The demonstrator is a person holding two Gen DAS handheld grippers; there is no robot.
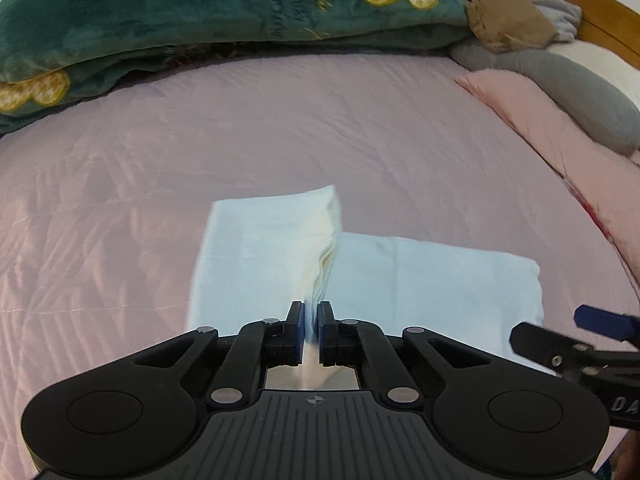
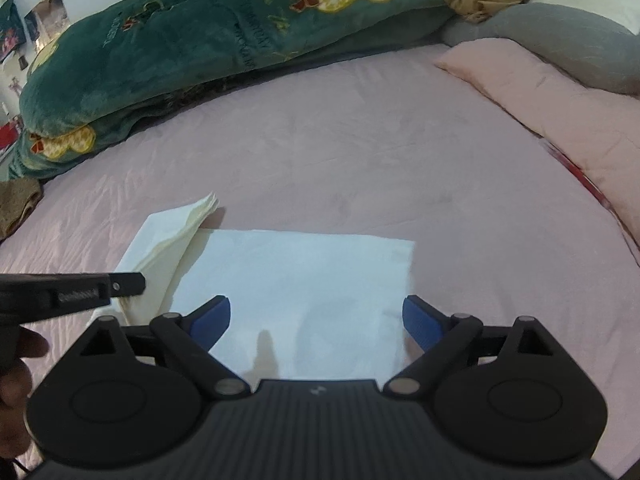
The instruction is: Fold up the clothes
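The left gripper [image 1: 311, 322] is pinching a raised edge of the white cloth [image 2: 304, 280] lying on a pink bedspread [image 2: 340, 152]. The right gripper [image 2: 316, 320] is hovering above the cloth, jaws spread wide, gripping nothing.

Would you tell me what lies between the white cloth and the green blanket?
Only bare pink sheet lies between the white cloth and green blanket, per the right wrist view.

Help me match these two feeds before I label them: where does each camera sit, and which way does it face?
Left wrist: sits on the left gripper, facing across the bed toward the green blanket; its fingers pinch a raised fold of the white cloth; the right gripper's tip shows at right.
Right wrist: sits on the right gripper, open over the flat cloth, facing the same blanket; the left gripper and a hand show at left.
Shared: cloth, blanket, pink sheet, pillows.
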